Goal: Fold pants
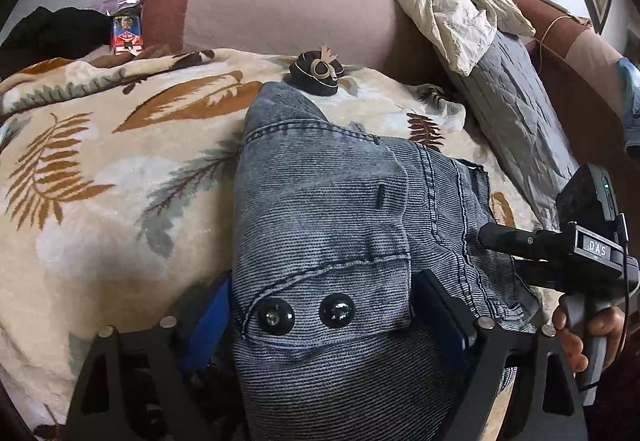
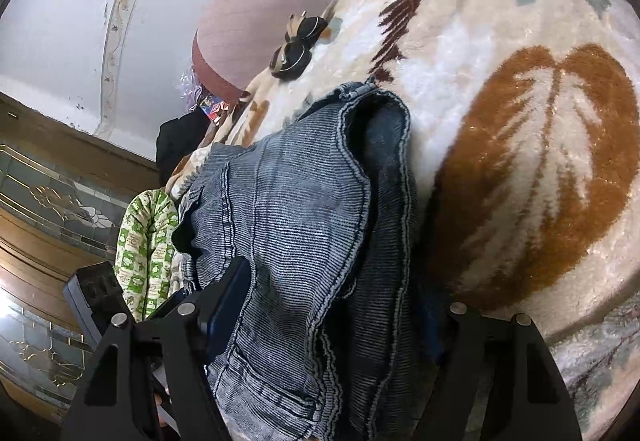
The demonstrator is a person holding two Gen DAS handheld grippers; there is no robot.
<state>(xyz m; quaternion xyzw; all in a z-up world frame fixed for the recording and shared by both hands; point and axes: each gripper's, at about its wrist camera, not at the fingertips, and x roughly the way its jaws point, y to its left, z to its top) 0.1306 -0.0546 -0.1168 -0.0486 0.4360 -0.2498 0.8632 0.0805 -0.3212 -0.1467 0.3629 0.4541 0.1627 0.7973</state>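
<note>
The blue-grey denim pants lie bunched on a cream blanket with a leaf pattern. My left gripper is shut on the waistband part with two black buttons, its blue-padded fingers on each side of the cloth. My right gripper is shut on a folded denim edge, cloth draped between its fingers. The right gripper's body and the hand holding it show at the right of the left wrist view.
A black hair clip with a bow lies on the blanket beyond the pants; it also shows in the right wrist view. A pink bolster, crumpled cream cloth and a grey quilted cover lie behind. A green patterned cloth hangs at left.
</note>
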